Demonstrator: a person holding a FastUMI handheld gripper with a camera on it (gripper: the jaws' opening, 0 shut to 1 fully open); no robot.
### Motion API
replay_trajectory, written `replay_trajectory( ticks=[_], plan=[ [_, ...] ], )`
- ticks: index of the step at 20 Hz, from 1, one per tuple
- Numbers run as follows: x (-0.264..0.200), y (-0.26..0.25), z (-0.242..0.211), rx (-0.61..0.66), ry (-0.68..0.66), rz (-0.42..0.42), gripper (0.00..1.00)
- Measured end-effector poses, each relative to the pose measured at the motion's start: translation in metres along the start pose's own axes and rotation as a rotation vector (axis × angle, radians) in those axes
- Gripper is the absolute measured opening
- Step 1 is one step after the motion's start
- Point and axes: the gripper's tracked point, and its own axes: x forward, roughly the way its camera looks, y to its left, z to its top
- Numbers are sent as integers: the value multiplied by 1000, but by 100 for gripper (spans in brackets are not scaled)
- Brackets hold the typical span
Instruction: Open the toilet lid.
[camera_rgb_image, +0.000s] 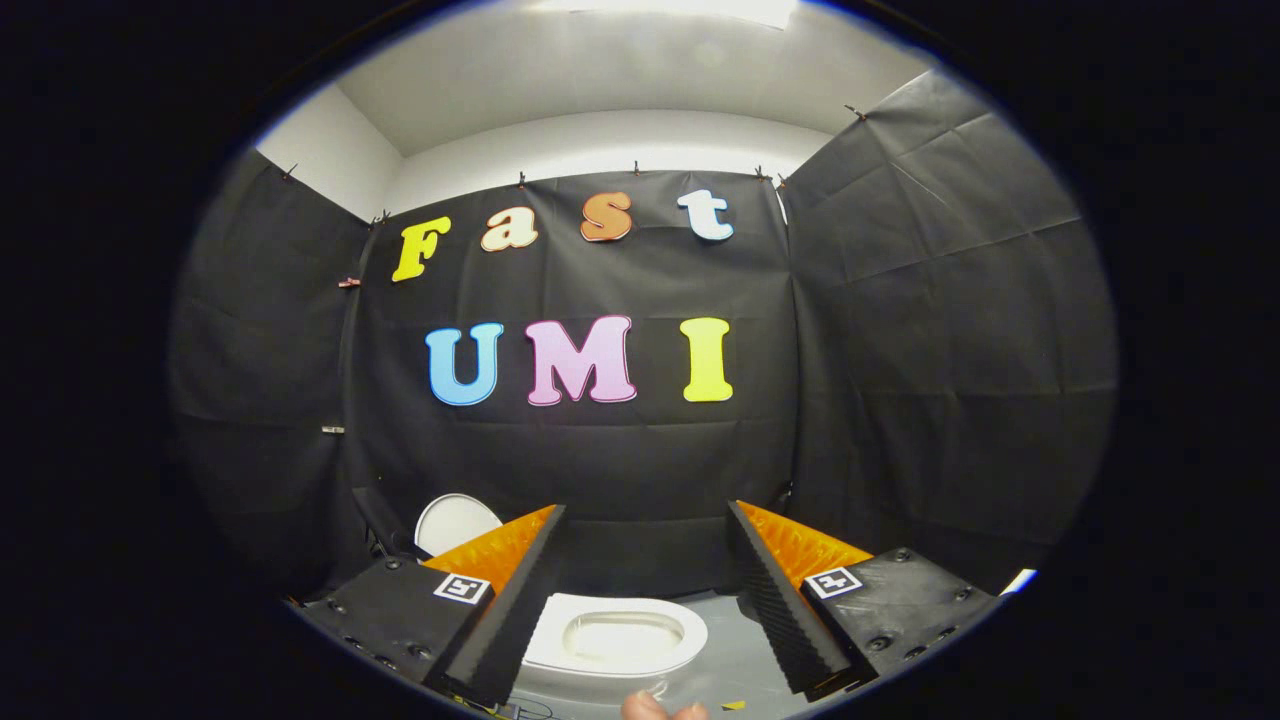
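Gripper view: the gripper (645, 545) holds its 2 fingers wide apart, gripping nothing. Between them and below lies the toilet (615, 640), its seat ring and bowl exposed. A white oval, probably the toilet lid (455, 522), stands beyond the left finger, apparently apart from the seat, so the opening looks done. A fingertip (645, 706) shows nearest the camera. The likely risk: a low sweep leftward could knock that oval over.
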Motion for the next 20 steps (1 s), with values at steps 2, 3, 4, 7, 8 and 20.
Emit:
replay_trajectory(
  ticks=[2,3,4,7,8,20],
  plan=[
    [1,0,0,8,6,2,98],
    [2,-1,-1,9,6,0,98],
    [2,-1,-1,10,6,-1,98],
    [2,0,-3,9,13,1,98],
    [2,0,-2,9,11,0,98],
    [6,-2,-11,7,42,-3,98]
  ],
)
